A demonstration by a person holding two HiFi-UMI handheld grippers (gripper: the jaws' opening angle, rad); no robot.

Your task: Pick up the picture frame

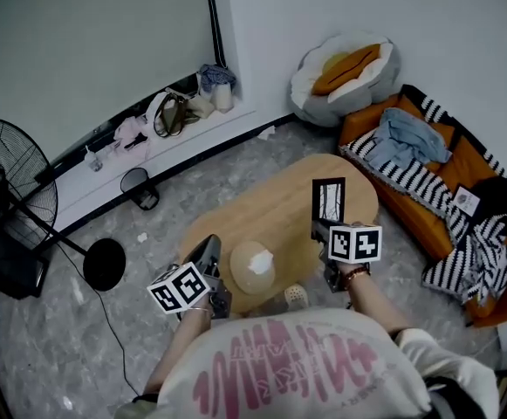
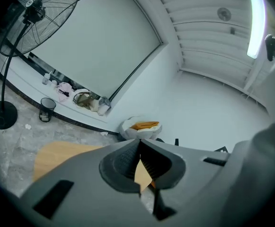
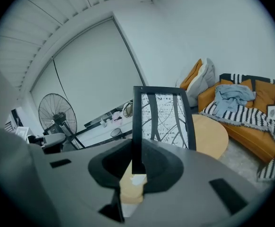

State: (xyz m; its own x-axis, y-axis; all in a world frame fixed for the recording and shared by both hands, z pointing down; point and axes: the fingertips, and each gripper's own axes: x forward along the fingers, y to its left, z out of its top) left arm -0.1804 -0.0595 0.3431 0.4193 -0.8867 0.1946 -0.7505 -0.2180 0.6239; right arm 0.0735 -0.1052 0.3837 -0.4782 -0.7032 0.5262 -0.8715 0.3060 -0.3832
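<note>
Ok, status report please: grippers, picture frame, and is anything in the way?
Left gripper shut, empty. Right gripper shut on picture frame, upright over wooden table. Pale round object on table, apart from frame; nothing blocks.

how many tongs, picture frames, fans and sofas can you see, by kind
tongs: 2, left tongs and right tongs
picture frame: 1
fan: 1
sofa: 1
total: 5
</note>
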